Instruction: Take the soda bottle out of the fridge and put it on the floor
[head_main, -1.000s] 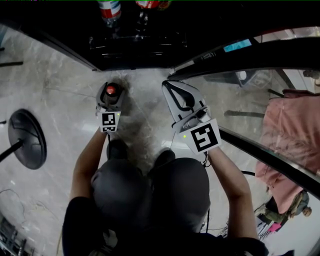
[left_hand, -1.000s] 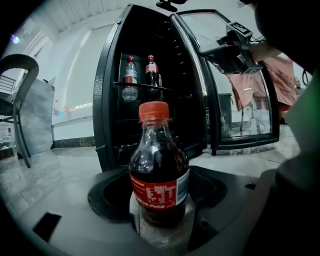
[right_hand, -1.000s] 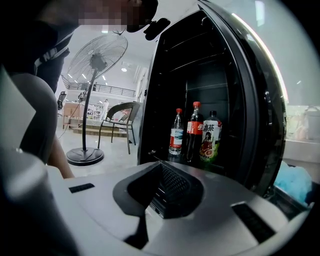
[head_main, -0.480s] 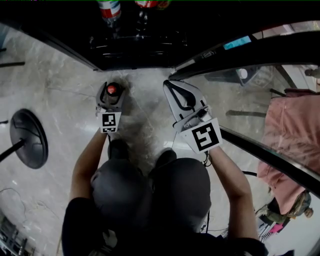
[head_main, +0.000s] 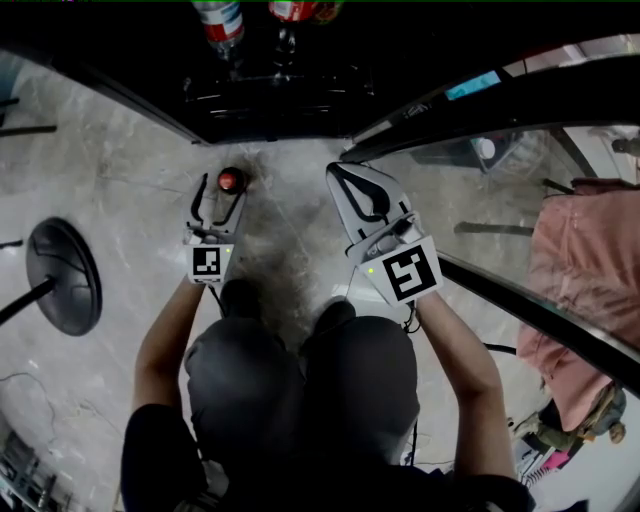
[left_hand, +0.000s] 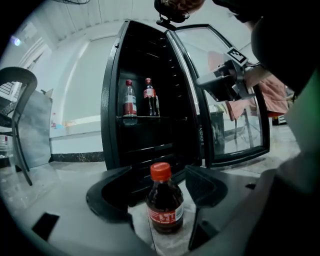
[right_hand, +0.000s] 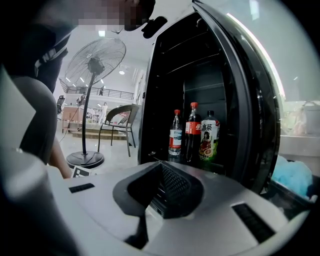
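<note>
A small dark soda bottle (left_hand: 164, 201) with a red cap (head_main: 231, 180) stands upright on the marble floor (head_main: 120, 180) in front of the open black fridge (left_hand: 145, 95). My left gripper (head_main: 220, 197) is open, its jaws on either side of the bottle and apart from it; in the left gripper view the left gripper (left_hand: 161, 186) frames the bottle. My right gripper (head_main: 340, 175) hovers to the right near the fridge door, shut with nothing in it. In its own view the right gripper (right_hand: 161, 186) points at the fridge shelf.
Three bottles (right_hand: 192, 132) stand on a fridge shelf. The glass door (head_main: 520, 190) swings open at right, with a pink cloth (head_main: 590, 260) behind it. A floor fan's round base (head_main: 62, 277) sits at left. A chair (right_hand: 120, 122) stands further off.
My left gripper has opened, let go of the soda bottle and drawn back toward the person; the bottle stays standing on the floor. The right gripper has barely moved.
</note>
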